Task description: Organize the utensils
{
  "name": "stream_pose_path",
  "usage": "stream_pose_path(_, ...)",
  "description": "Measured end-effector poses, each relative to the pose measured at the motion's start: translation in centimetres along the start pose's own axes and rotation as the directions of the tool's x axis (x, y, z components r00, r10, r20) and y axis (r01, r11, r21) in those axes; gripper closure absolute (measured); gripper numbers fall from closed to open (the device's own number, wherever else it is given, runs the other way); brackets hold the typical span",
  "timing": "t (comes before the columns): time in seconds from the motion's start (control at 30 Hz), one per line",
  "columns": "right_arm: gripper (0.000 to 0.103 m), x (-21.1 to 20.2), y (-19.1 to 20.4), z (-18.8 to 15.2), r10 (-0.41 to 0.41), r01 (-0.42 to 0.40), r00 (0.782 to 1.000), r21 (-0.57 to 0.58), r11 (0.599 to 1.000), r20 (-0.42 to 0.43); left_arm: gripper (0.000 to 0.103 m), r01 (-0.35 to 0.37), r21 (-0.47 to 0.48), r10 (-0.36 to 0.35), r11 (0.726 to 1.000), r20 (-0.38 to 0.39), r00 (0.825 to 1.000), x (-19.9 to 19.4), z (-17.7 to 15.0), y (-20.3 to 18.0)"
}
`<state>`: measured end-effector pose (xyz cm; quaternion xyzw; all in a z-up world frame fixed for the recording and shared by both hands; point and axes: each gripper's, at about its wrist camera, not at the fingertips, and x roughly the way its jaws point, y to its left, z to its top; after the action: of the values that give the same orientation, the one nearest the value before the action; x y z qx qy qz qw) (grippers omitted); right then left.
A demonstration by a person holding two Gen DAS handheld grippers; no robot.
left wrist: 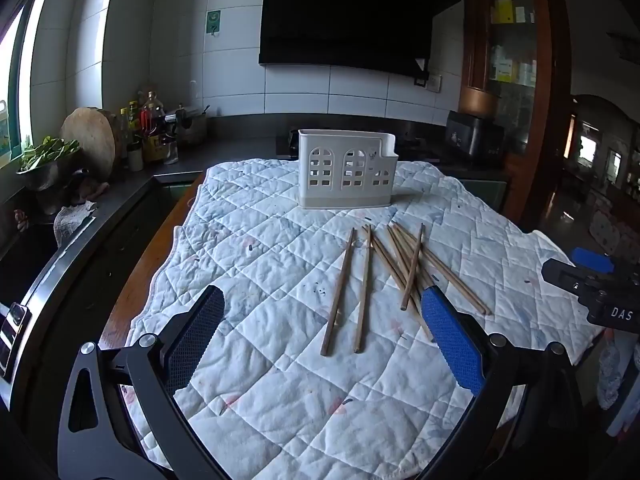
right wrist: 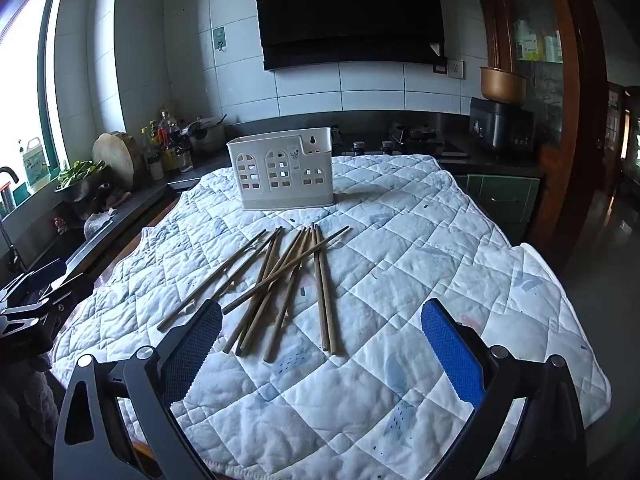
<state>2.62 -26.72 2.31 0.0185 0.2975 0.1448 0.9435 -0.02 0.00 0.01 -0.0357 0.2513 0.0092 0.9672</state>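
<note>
Several wooden chopsticks [left wrist: 384, 276] lie loose and partly crossed on a white quilted cloth [left wrist: 280, 360]. Behind them stands a white utensil holder [left wrist: 347, 168] with arched cut-outs, upright. My left gripper [left wrist: 324, 340] hovers over the near part of the cloth, jaws wide open, nothing between them; two chopsticks lie in front of the gap. In the right wrist view the same chopsticks [right wrist: 280, 284] spread ahead of my right gripper [right wrist: 322, 344], which is also open and holds nothing. The holder [right wrist: 282, 174] stands beyond them.
The cloth [right wrist: 440, 280] covers a table with a wooden edge [left wrist: 160, 248] at the left. A dark counter [left wrist: 120, 200] with bottles, a round cutting board [left wrist: 94, 140] and a bowl of greens lies left. A stove and range hood stand behind. The other gripper's body [left wrist: 600, 292] shows at right.
</note>
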Motion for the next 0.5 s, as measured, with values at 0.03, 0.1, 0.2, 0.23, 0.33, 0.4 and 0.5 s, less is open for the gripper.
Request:
stream_pose_path(0.03,0.006,0.0,0.0,0.0,0.000,0.000,1.000,0.002,1.000,0.000,0.005,-0.004,0.004,0.004,1.000,0.006,1.000,0.0,0.0,0.0)
stream_pose_path(0.1,0.006,0.0,-0.1,-0.1,0.000,0.000,1.000,0.004,1.000,0.001,0.005,-0.008,0.011,0.008,1.000,0.008,1.000,0.0,0.0,0.0)
stream_pose_path(0.2,0.006,-0.9,0.3,0.0,-0.002,0.002,1.000,0.003,1.000,0.007,0.005,-0.010,0.009,0.010,1.000,0.008,1.000,-0.1,0.0,0.1)
stream_pose_path(0.23,0.006,-1.1,0.3,-0.2,-0.002,0.002,1.000,0.002,1.000,0.011,0.005,-0.011,0.004,0.011,1.000,0.008,1.000,-0.4,0.2,0.1)
stream_pose_path(0.33,0.006,-1.6,0.7,0.0,0.000,0.000,1.000,0.000,1.000,0.017,0.005,-0.010,-0.002,0.010,1.000,0.008,1.000,-1.0,0.6,-0.2)
stream_pose_path(0.4,0.006,-1.7,0.3,-0.4,0.007,-0.007,1.000,0.004,1.000,0.026,0.005,-0.011,-0.003,0.011,1.000,0.009,1.000,-1.2,0.8,0.0)
stream_pose_path(0.5,0.006,-2.0,0.4,-0.2,0.010,-0.010,1.000,0.004,1.000,0.028,0.005,-0.010,0.008,0.010,1.000,0.022,1.000,-1.8,0.7,-0.3)
